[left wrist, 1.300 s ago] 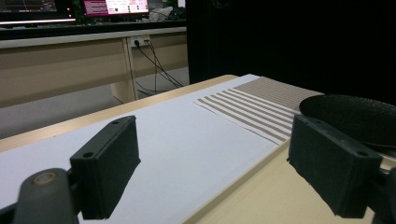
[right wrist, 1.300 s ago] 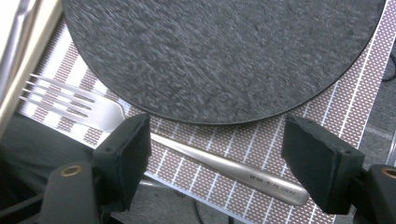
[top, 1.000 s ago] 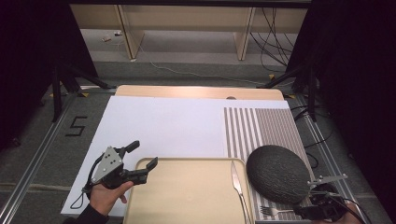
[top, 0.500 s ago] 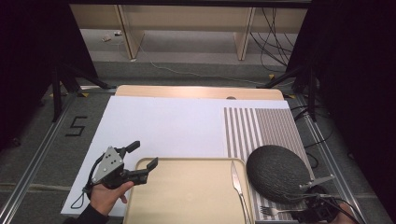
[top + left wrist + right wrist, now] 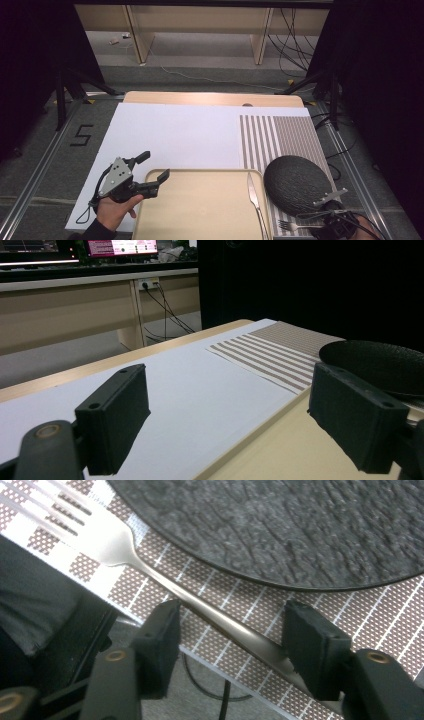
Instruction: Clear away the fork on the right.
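The beige tray (image 5: 200, 210) lies at the near edge of the surface (image 5: 210, 97) and serves as the landmark. It holds a single knife (image 5: 254, 192), lying along its right rim with the blade pointing away; the near end of the knife is cut off by the bottom edge of the high view. The rest of the tray is bare.

Just right of the tray's near right corner lies the fork (image 5: 165, 582), on the striped placemat (image 5: 280, 137), with its tines toward the tray. The right tongs (image 5: 232, 645) stand over its handle, one jaw on each side. The pads do not press on it, so the fork lies between open jaws, which have just been closing. In the high view the right tongs (image 5: 334, 220) sit at the frame's lower edge, and the hand that holds them is mostly cut off. The fork's handle end is hidden under the tongs.

At the tray's left rim the left tongs (image 5: 150, 172) are open wide, one jaw over the tray's far left corner and the other over the white sheet (image 5: 175, 135); nothing is between them. The left hand (image 5: 117, 210) has kept its place since the earlier frames.

Right of the tray, just beyond the fork, the dark round plate (image 5: 297, 182) rests empty on the placemat.
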{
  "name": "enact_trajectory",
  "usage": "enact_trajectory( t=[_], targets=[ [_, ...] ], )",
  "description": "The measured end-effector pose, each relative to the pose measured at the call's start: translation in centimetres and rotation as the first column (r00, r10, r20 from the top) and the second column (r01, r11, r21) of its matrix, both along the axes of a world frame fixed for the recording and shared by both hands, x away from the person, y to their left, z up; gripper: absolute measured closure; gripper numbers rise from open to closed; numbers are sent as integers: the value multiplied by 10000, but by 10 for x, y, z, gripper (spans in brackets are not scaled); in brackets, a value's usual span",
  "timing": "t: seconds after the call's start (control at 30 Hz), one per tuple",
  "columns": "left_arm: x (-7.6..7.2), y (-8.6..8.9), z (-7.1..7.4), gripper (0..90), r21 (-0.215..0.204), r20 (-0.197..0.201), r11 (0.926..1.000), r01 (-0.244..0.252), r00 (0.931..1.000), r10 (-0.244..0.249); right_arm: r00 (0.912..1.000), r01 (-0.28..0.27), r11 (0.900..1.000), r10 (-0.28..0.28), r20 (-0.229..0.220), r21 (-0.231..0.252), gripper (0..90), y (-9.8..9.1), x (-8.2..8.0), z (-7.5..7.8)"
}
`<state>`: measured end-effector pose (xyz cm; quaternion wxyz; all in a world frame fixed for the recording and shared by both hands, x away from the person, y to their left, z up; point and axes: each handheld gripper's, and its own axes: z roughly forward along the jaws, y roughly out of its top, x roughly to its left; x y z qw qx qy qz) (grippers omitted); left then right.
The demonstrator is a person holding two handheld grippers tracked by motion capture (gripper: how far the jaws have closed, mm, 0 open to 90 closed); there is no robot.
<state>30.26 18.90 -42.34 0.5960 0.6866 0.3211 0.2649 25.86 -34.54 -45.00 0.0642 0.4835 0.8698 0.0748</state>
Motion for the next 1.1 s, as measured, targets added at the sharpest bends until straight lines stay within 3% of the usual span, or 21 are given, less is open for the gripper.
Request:
enact_trajectory(
  t=[0.3, 0.43, 0.63, 0.8, 1.1],
  targets=[
    [0, 0, 0, 161, 2, -18, 10000, 1, 10000, -1, 9960, -890, 9948, 887, -89, -486, 586, 13, -1, 2],
    [0, 0, 0, 161, 22, -21, 10000, -5, 10000, 5, 9875, -1576, 9844, 1563, -226, -786, 658, 20, -1, 2],
    [1, 0, -1, 161, 34, -45, 10000, -52, 10000, 52, 9770, -2114, 9743, 2083, -462, -772, 733, 23, 0, 2],
    [0, 0, 0, 161, 25, -25, 10000, -53, 10000, 53, 9748, -2207, 9725, 2174, -501, -747, 753, 23, 0, 2],
    [1, 0, 0, 162, 66, -13, 10000, -29, 10000, 30, 9539, -2992, 9465, 2935, -633, -1211, 790, 31, -1, 2]
  ],
)
